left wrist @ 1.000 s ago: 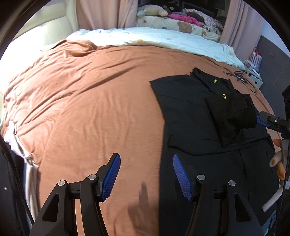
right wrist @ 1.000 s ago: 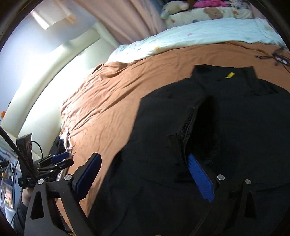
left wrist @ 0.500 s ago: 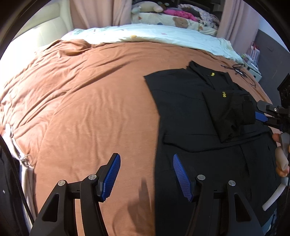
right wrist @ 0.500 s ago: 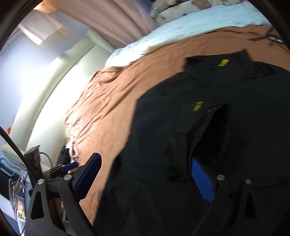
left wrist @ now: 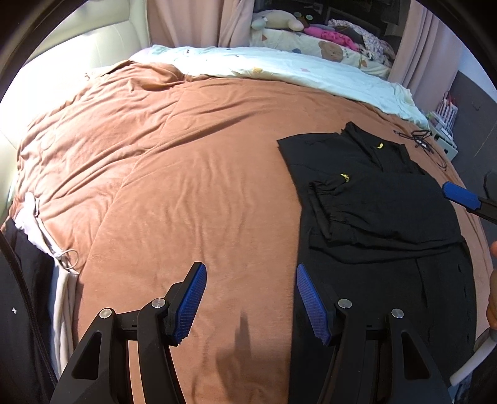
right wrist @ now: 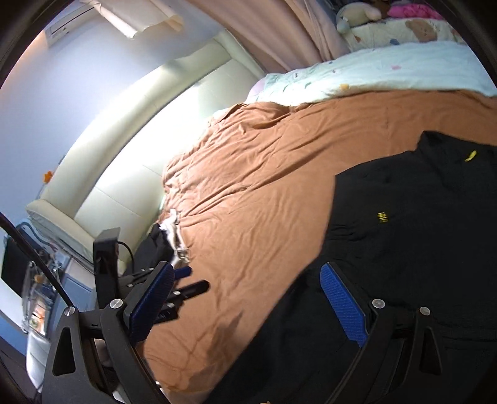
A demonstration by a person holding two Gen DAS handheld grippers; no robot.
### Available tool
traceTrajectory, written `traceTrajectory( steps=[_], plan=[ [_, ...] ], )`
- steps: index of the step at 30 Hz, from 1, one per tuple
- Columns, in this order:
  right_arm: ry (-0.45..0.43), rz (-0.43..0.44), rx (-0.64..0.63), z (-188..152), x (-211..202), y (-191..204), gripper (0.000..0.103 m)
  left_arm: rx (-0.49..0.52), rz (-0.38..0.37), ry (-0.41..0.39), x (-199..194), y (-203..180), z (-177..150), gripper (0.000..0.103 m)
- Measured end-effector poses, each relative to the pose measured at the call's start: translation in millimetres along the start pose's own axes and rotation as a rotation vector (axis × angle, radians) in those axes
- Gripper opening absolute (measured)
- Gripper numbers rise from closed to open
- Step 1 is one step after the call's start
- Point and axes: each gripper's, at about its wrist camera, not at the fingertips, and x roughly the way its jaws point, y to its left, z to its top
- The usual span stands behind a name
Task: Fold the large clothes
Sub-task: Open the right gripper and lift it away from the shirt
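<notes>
Released from the right gripper (right wrist: pixel 245 307), the sleeve (left wrist: pixel 382 211) that had hung between its fingers a second earlier lay folded across the chest of the black garment (left wrist: pixel 366 273), its cuff pointing toward the garment's left edge and a small yellow mark showing near that cuff. Both fingers of the right gripper stood wide apart and held nothing; one blue pad (right wrist: pixel 343 307) hovered over the black cloth and the other over the edge of the bed. In the left wrist view, the tip of this gripper appeared at the right margin, beside the folded sleeve and clear of it. The left gripper (left wrist: pixel 250 304) likewise stood wide open and empty, its fingers (left wrist: pixel 189 301) straddling the boundary between the garment's hem and the bare brown bedspread (left wrist: pixel 186 192). The garment lay flat on the right side of the bed, collar directed toward the far end, where a pale blue quilt (left wrist: pixel 295 66) and a stuffed toy (left wrist: pixel 276 20) rested. A black cable (left wrist: pixel 419 140) lay on the bedspread just beyond the collar. A cream padded headboard (right wrist: pixel 130 149) bordered the bed on the left.
</notes>
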Motion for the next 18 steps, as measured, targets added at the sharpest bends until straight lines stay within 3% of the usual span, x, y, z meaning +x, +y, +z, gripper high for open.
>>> traceTrajectory(
  steps=[11,18],
  plan=[
    [-0.031,-0.423,0.083,-62.7,-91.8,-120.5,0.095,0.037,-0.075,0.030,47.9,-52.6,4.2,0.063],
    [-0.037,-0.669,0.211,-106.6,-142.7,-200.9,0.095,0.079,-0.071,0.060,91.8,-80.0,2.5,0.063]
  ],
)
